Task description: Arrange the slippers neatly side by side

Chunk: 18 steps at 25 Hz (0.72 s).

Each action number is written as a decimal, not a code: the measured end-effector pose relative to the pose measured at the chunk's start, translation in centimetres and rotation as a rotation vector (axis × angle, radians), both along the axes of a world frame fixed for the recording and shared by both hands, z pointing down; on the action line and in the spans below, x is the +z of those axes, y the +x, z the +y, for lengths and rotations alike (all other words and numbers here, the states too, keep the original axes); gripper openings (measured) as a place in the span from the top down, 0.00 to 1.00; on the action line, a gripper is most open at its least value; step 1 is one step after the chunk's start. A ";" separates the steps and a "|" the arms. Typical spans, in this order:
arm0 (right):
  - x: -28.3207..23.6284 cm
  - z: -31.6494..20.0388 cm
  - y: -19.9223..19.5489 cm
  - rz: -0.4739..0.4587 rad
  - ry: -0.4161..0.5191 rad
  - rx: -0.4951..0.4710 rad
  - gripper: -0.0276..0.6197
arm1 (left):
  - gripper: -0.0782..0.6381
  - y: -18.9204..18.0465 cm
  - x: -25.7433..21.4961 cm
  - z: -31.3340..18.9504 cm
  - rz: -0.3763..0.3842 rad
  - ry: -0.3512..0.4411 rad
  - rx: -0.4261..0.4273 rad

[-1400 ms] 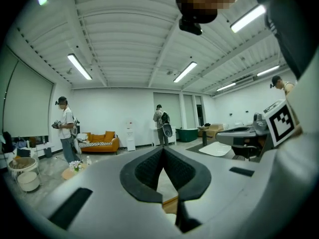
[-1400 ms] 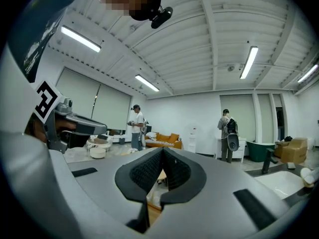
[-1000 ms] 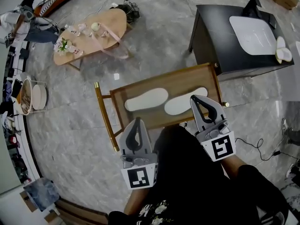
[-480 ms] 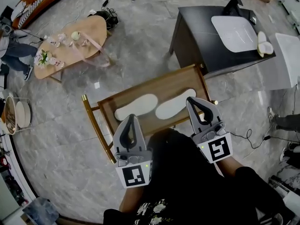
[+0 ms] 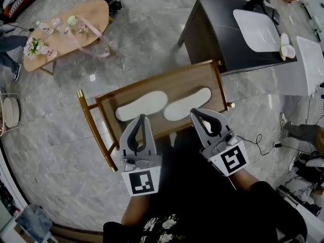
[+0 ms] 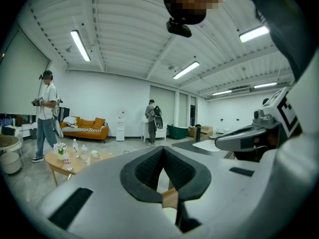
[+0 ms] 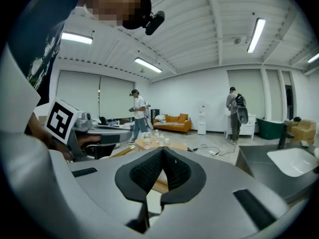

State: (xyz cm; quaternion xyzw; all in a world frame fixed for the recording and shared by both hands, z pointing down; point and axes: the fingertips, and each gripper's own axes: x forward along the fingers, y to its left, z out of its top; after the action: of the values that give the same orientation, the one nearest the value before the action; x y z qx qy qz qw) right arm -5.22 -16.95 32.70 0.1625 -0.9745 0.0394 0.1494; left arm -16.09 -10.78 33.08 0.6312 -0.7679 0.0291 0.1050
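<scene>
Slipper pair: the left slipper and the right slipper, both white, lie flat on the wooden table at the centre of the head view. They sit close together, one left of the other, and each slants up toward the right of the frame. The left gripper shows below the left slipper in the frame, and the right gripper shows at the lower edge of the right slipper. In the left gripper view and the right gripper view, both sets of jaws are closed pad to pad with nothing between them. A black table stands at upper right, and an oval wooden table at upper left.
</scene>
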 end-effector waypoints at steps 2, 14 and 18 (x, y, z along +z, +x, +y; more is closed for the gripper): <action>0.9 0.1 -0.9 0.008 -0.031 -0.066 0.96 | 0.89 -0.1 1.0 0.1 0.022 -0.019 -0.021; 9.8 -3.9 -0.7 0.201 -0.104 -0.283 0.96 | 0.89 4.1 10.7 0.1 0.106 -0.291 -0.093; 13.4 -6.2 0.3 0.241 -0.140 -0.260 0.96 | 0.89 5.0 13.5 -1.1 0.119 -0.347 -0.088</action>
State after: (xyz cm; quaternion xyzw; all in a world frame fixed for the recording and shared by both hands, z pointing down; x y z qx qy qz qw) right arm -4.95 -23.14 46.10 0.0277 -0.9572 0.0679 0.2800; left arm -11.14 -11.84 46.63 0.5703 -0.7706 0.1190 0.2584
